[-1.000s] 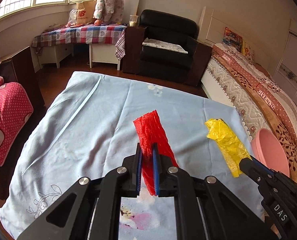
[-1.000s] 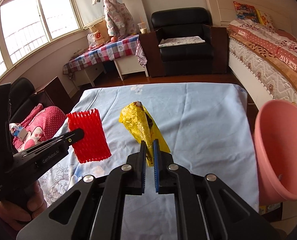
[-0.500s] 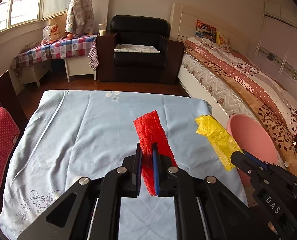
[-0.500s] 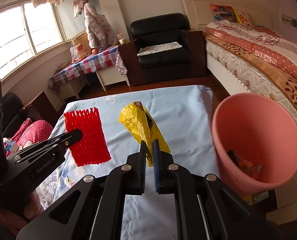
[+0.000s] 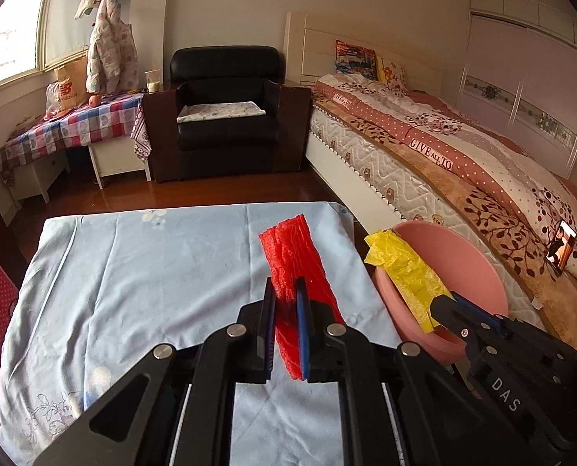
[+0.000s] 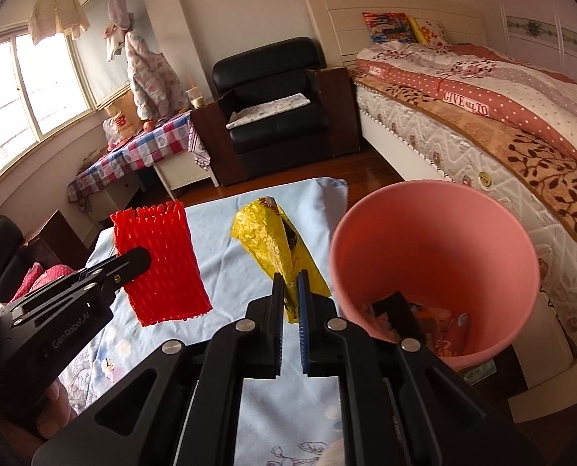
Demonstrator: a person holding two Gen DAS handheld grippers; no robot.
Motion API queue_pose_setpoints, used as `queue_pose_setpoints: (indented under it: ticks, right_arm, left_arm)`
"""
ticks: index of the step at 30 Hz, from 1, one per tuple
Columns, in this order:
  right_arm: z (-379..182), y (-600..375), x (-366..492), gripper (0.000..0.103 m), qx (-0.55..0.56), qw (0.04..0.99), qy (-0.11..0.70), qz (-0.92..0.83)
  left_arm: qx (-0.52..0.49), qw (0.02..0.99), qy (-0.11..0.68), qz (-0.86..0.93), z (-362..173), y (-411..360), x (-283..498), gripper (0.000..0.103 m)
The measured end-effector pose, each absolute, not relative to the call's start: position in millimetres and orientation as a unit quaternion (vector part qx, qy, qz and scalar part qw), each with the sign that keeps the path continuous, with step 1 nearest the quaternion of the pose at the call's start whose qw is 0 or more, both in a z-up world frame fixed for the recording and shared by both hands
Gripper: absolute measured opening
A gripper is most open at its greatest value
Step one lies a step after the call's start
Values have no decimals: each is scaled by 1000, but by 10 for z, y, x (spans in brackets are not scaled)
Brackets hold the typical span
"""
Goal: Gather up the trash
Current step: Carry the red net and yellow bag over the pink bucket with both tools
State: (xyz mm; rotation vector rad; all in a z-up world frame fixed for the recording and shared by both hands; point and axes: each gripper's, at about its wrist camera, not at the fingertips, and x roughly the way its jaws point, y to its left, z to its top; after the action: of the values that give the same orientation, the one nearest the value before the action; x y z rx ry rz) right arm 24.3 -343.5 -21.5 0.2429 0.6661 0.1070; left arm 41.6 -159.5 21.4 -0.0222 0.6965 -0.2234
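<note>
Right gripper (image 6: 290, 291) gripping wrapper (image 6: 276, 246), lying just left of bin (image 6: 436, 256), nearer. Left gripper (image 5: 286, 303) clamping net (image 5: 294, 260), farther left.

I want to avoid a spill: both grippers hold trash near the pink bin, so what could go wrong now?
The yellow wrapper in the right gripper is beside the pink bin, not over it; released now, it may land on the blue cloth. The red foam net in the left gripper is farther away.

Red foam mesh (image 6: 160, 260), crinkly glossy yellow wrapper (image 6: 276, 244), smooth matt pink plastic bin (image 6: 436, 240), soft blue cloth (image 5: 140, 272).
</note>
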Motion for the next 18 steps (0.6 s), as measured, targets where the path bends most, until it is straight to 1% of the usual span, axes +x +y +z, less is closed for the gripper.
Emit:
queue_pose_setpoints:
  ticks: [18]
  right_arm:
    - [-158, -3896, 83, 7, 144, 941, 305, 3]
  left_arm:
    - [18, 932, 328, -154, 310, -2165, 366, 9]
